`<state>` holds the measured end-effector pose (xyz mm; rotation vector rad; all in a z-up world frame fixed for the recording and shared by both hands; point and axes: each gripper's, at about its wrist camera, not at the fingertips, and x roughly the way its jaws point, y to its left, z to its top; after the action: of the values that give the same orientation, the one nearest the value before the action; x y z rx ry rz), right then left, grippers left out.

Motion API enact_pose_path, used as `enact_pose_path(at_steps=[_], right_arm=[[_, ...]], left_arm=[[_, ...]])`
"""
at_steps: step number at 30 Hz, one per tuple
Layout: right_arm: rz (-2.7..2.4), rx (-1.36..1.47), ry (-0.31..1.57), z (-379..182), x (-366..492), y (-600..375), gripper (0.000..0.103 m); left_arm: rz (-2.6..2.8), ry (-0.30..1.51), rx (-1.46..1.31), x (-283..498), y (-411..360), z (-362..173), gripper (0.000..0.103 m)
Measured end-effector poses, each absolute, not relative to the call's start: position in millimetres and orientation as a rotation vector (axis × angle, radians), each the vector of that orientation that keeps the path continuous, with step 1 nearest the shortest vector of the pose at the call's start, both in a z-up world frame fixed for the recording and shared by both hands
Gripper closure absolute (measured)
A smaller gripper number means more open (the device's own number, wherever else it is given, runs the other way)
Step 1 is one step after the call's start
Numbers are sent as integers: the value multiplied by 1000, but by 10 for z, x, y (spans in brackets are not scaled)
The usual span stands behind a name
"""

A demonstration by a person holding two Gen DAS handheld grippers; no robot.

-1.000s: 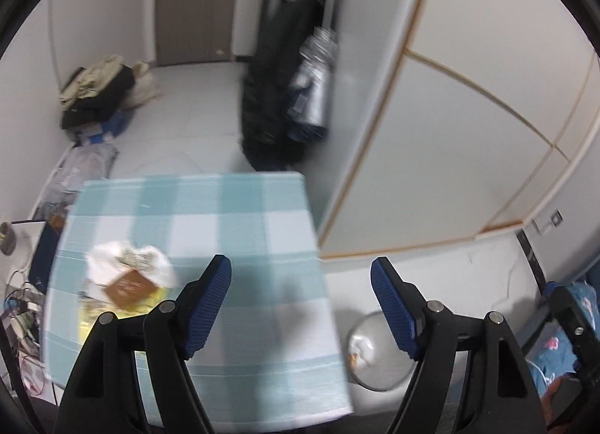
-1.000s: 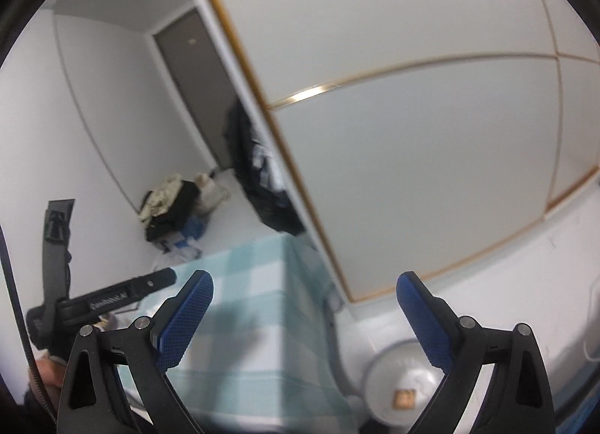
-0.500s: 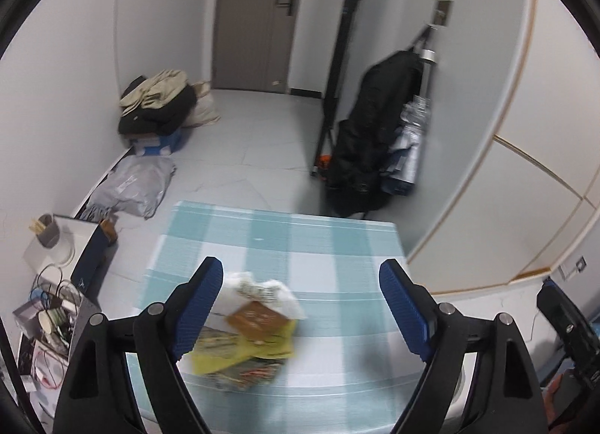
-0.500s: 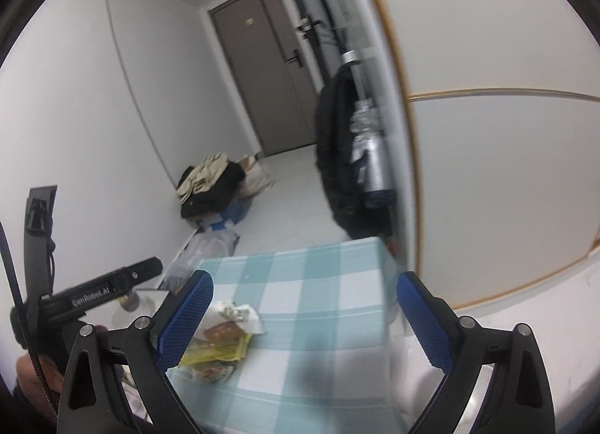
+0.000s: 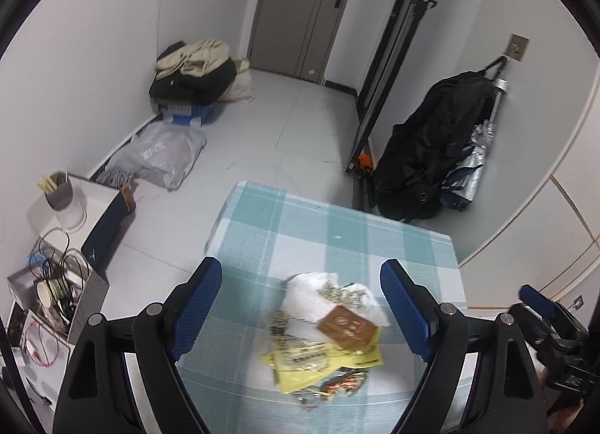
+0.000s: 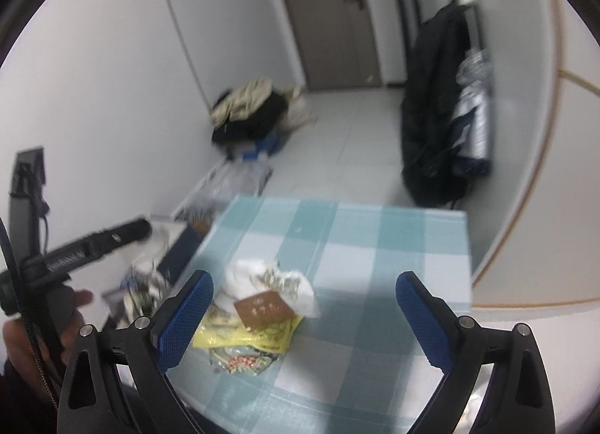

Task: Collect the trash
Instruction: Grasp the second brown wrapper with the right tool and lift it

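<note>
A trash pile [image 5: 326,329] lies on the table with the teal checked cloth [image 5: 318,224]. It is made up of white crumpled tissue [image 5: 311,299], a brown packet [image 5: 347,327], a yellow wrapper [image 5: 300,362] and a colourful wrapper. My left gripper [image 5: 300,265] hangs open above the table, the pile framed between its blue fingers with no contact. In the right wrist view my right gripper [image 6: 304,278] is also open over the table [image 6: 356,231], with the trash pile [image 6: 258,314] near its left finger. Each gripper shows at the edge of the other's view.
On the right wall hangs a black bag [image 5: 431,149] beside a silver one. A clothes pile [image 5: 195,74] and a plastic bag [image 5: 161,152] lie on the floor to the left. Boxes with cables and cups [image 5: 56,284] stand left of the table. A closed door [image 5: 300,10] is at the back.
Both views swung from the white cabinet wall onto the table. The trash pile went from the left edge to between the left fingers. The left jaws stand a little wider.
</note>
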<state>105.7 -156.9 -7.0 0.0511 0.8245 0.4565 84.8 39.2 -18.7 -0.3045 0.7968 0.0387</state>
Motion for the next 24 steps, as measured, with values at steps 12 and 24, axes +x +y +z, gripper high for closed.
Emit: enact_pose_path(at_steps=[12, 24], right_arm=[[657, -82, 1056, -840, 1680, -884, 5], [786, -164, 1198, -1279, 1707, -627, 17]], left_arm=[[-6, 903, -428, 998, 841, -397, 19], [-29, 962, -512, 1069, 1048, -536, 19]])
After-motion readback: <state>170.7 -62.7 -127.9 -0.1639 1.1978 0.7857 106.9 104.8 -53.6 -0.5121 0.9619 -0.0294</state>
